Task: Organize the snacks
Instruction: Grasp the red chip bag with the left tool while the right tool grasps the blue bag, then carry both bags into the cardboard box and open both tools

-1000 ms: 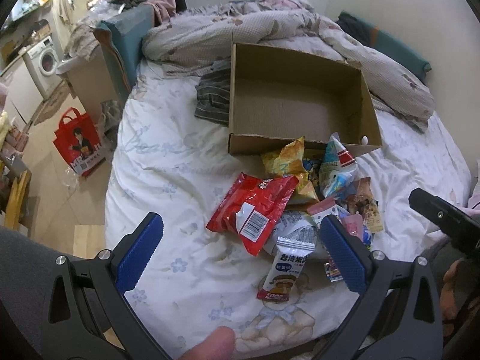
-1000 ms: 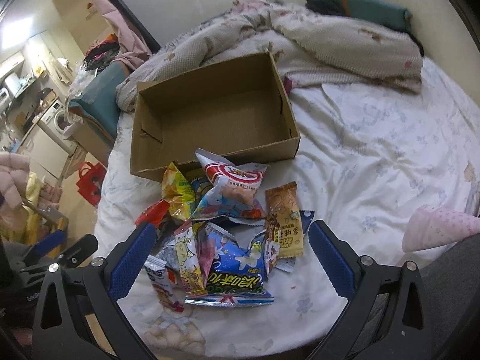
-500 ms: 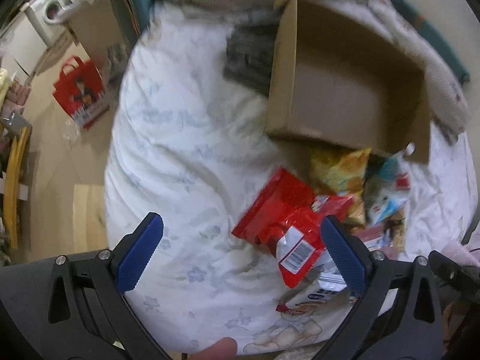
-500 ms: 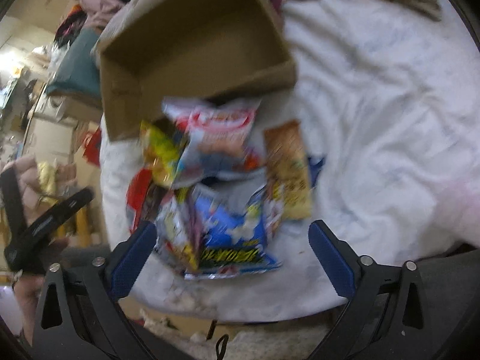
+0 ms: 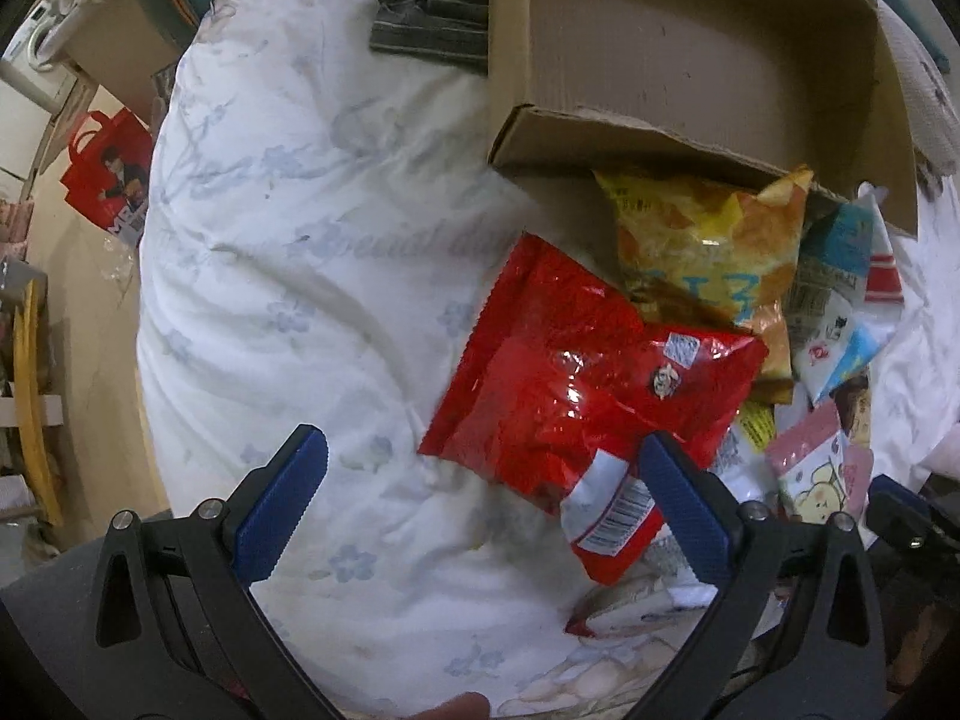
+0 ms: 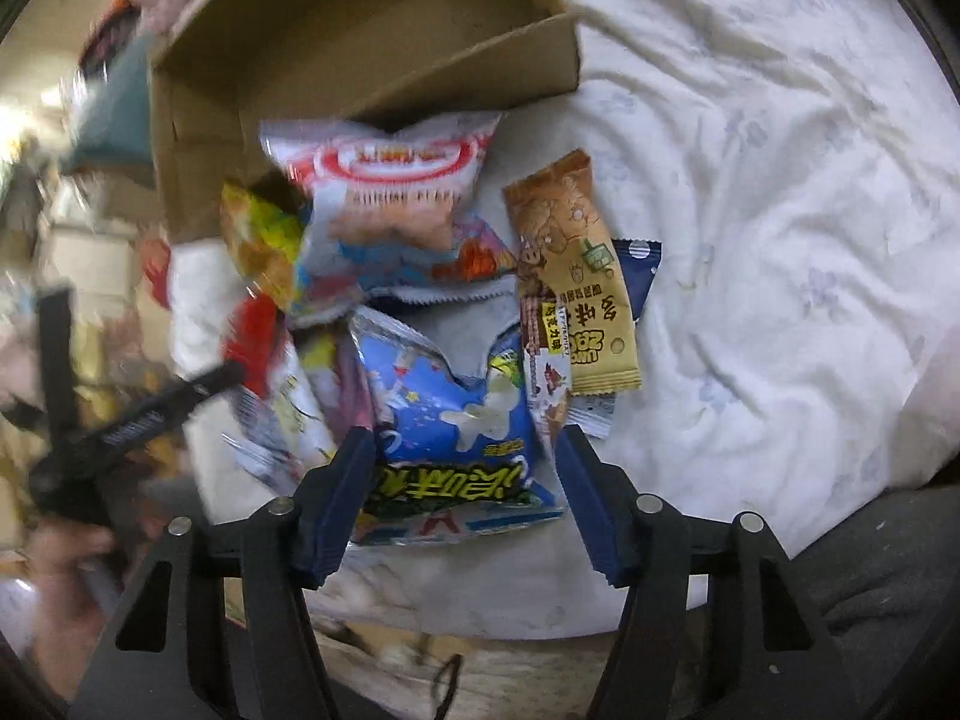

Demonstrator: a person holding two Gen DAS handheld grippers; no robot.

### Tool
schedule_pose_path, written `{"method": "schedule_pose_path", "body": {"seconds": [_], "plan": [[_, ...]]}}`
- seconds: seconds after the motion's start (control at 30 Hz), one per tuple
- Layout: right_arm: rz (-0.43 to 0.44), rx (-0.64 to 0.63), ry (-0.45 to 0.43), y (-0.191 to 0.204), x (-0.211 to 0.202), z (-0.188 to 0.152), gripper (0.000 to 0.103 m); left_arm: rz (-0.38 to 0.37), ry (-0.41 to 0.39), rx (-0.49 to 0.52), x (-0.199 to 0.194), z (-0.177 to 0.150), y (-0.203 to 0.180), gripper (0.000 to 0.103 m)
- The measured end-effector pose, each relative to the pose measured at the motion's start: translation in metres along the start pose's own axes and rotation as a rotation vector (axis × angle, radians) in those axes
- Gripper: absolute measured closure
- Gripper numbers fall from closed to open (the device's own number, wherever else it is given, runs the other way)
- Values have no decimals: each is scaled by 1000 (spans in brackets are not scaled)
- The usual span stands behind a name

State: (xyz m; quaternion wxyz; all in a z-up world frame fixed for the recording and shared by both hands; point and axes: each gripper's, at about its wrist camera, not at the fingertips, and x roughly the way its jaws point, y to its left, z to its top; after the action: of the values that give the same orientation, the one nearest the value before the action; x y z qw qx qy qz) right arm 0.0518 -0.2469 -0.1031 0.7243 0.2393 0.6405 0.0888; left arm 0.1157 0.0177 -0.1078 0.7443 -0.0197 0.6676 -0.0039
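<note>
We close the right tool (image 6: pixel 465 480) around the blue snack bag (image 6: pixel 456 420) for the empty box (image 6: pixel 372 42), while the left tool (image 5: pixel 480 504) hangs wide open, holding nothing.

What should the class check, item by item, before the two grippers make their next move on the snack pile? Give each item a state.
1. Cardboard box open and free to receive snacks: ok; nothing shows inside it.
2. Right gripper lined up on a target: ok; the blue popcorn bag sits between its closing jaws.
3. Right pads pressing the bag: cannot tell; the frame is blurred.
4. Left gripper ready: ok; it is open over the bedsheet.
5. Left gripper centred on the red bag: not ok; only the bag's lower edge lies between the jaws.
6. Neighbouring packets clear of the right grip: not ok; the brown bar overlaps the blue bag's edge.
</note>
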Motion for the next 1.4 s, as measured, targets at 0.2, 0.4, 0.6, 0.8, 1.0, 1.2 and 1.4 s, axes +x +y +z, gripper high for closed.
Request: {"method": "schedule_pose_path", "body": {"seconds": [0.2, 0.4, 0.6, 0.8, 1.0, 1.2, 1.4], "plan": [[-55, 80, 76, -19, 12, 2, 38, -13, 20, -3, 19, 9, 2, 0], [0, -22, 140, 5, 29, 0, 37, -42, 46, 28, 35, 18, -4, 0], [-46, -106, 144, 26, 47, -3, 37, -5, 72, 69, 58, 22, -15, 2], [-32, -123, 185, 36, 63, -3, 37, 21, 24, 105, 57, 23, -28, 26], [-42, -178, 148, 42, 75, -6, 54, 12, -15, 111, 43, 24, -29, 48], [-58, -219, 83, 37, 41, -18, 69, -31, -13, 75, 23, 21, -14, 58], [-34, -185, -21, 36, -3, -31, 75, -37, -67, 53, -9, 2, 2, 58]]}}
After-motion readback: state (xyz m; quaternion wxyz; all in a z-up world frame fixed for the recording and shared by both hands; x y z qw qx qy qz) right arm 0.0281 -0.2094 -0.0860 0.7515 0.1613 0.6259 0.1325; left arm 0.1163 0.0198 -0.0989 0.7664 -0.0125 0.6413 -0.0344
